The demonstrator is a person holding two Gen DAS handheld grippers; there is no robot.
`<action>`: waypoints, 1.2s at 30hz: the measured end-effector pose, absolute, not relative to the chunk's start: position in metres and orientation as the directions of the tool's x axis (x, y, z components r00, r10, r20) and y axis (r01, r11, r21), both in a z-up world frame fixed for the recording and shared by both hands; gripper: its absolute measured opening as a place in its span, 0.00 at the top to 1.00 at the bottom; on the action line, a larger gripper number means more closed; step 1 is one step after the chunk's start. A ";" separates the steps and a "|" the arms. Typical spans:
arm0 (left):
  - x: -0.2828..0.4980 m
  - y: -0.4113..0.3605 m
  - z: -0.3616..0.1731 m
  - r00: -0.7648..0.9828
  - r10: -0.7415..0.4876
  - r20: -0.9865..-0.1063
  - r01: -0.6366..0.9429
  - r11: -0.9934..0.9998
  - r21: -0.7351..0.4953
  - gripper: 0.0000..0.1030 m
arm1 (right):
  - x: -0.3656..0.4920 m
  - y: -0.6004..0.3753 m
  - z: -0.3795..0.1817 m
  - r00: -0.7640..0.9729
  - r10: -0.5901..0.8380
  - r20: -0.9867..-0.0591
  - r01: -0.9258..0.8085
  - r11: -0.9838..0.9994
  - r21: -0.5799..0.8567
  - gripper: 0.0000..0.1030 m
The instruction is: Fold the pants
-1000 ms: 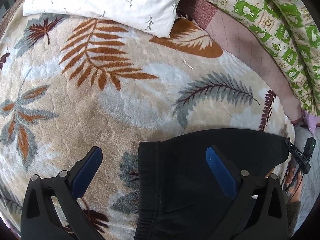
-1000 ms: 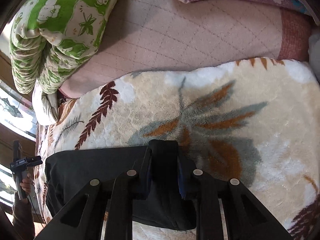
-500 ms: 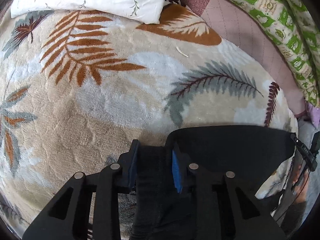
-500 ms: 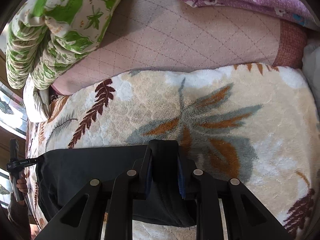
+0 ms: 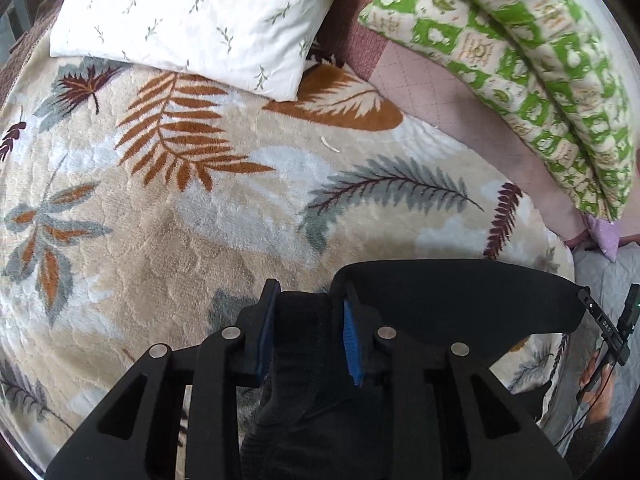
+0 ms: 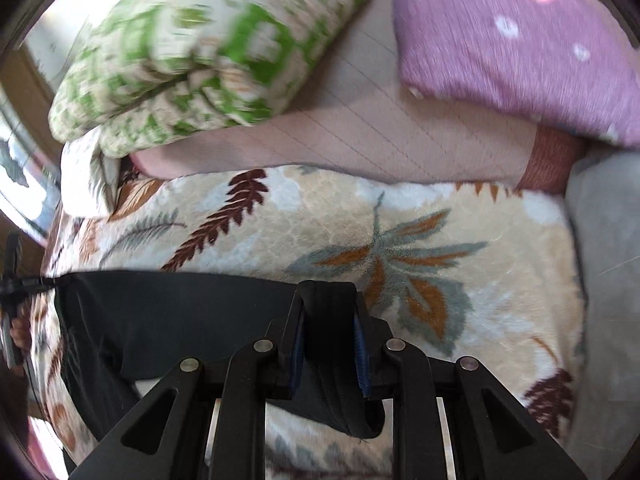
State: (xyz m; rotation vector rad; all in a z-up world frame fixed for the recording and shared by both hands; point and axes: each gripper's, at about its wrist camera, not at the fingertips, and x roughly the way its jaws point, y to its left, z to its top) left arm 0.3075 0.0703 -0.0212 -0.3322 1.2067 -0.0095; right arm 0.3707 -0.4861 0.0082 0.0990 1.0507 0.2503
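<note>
Both claws have hold of the black pants (image 5: 460, 300), one at each end of a taut top edge. In the left wrist view the left claw (image 5: 308, 332) sits at six o'clock, its blue pads (image 5: 351, 344) pinched onto a bunched fold of the dark cloth. From there the cloth stretches away toward three o'clock, where the other claw can be seen gripping the far corner, with a hand (image 5: 596, 376) behind it.

In the right wrist view the right claw (image 6: 328, 344) is likewise clamped on a thick fold of the pants (image 6: 180, 304) at six o'clock. The fabric runs off to nine o'clock, and below that edge it hangs slack over the blanket.

Under the pants lies a cream fleece blanket (image 5: 200, 220) patterned with rust, grey and maroon leaves, spread on the bed. A white pillow (image 5: 192, 16) with small sprigs rests at eleven o'clock in the left view. A green and cream quilt (image 5: 540, 72) is rolled along the two o'clock side. The right view is smeared with blur up top, where a purple cushion (image 6: 512, 40) sits at one o'clock on a pink quilted sheet (image 6: 360, 128).
</note>
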 end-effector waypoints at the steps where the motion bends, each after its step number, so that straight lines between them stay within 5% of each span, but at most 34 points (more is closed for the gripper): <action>1: 0.303 0.070 -0.018 0.370 -0.183 -0.911 -0.168 0.951 -0.259 0.74 | 0.365 -0.485 0.013 0.477 0.249 -0.843 -0.167 0.967 0.191 0.80; 17: 0.213 0.062 0.010 0.427 -0.194 -0.883 -0.149 0.948 -0.280 0.74 | 0.253 -0.491 0.045 0.511 0.232 -0.828 -0.224 0.966 0.132 0.81; 36: 0.111 0.053 -0.063 0.314 -0.151 -0.937 -0.060 0.982 -0.178 0.74 | 0.126 -0.479 -0.014 0.436 0.237 -0.868 -0.294 0.949 0.112 0.80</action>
